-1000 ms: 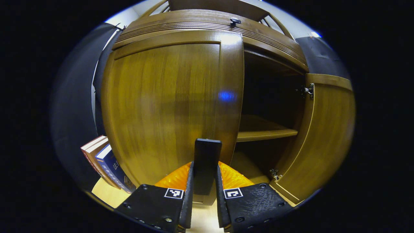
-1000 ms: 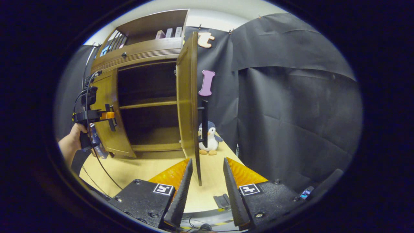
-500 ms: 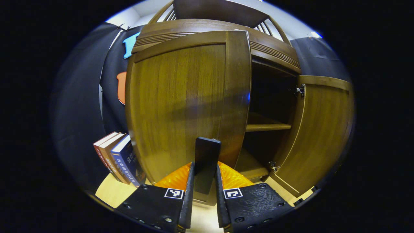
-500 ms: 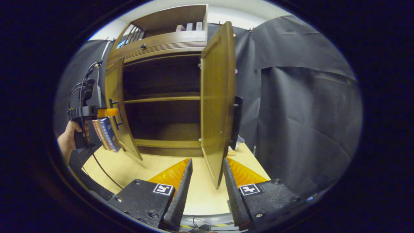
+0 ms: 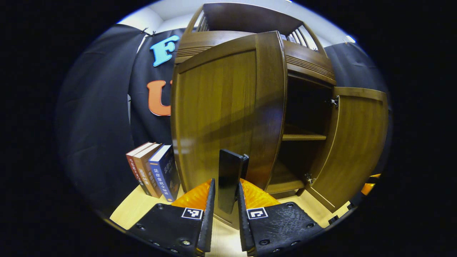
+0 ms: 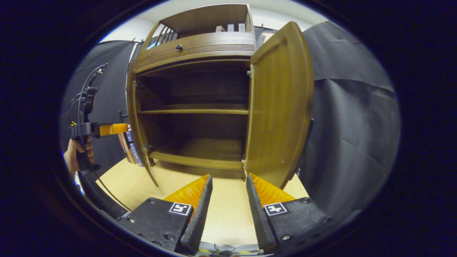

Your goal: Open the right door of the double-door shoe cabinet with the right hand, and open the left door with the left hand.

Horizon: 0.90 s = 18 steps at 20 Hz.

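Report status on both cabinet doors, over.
Left gripper shut on left door handle. Right gripper open, empty. Both doors ajar. Nothing blocking.

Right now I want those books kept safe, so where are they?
In the left gripper view the books stand leaning on the tabletop, lower left, just beside the left door.

A: Any writing that can be read?
B: The blue book (image 5: pixel 165 171) beside the shoe cabinet (image 5: pixel 228 107) carries pale characters down its spine, too small to make out.
A: And the red books (image 5: pixel 141 167)?
B: Spine print there too, equally unreadable.
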Available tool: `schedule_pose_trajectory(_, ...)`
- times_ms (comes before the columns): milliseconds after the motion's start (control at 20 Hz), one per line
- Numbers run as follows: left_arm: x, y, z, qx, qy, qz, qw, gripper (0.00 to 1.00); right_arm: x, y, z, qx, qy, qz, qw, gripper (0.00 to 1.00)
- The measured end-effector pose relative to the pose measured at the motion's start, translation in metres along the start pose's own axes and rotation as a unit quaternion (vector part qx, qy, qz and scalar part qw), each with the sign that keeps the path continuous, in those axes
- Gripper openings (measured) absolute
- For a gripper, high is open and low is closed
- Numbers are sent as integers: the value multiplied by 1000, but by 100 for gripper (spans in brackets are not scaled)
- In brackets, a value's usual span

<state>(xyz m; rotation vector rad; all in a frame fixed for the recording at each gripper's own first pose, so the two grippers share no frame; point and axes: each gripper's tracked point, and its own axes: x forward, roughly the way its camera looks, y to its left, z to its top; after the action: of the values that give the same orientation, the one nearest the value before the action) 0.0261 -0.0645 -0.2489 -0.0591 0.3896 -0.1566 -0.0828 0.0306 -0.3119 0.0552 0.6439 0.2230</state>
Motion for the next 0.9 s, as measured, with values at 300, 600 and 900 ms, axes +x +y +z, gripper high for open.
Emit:
schedule_pose_trajectory(300, -25, 53, -7, -38, -18, 46, 998, 30, 15, 25, -1, -7, 5, 27, 1000, 63)
schedule_pose_trajectory(600, -45, 105, -1, -55, -28, 83, 995, 29, 28, 50, 7, -14, 5, 49, 999, 63)
schedule_pose_trajectory(900, -50, 134, -2, -51, -28, 75, 996, 24, 36, 71, 11, -25, 7, 66, 998, 61)
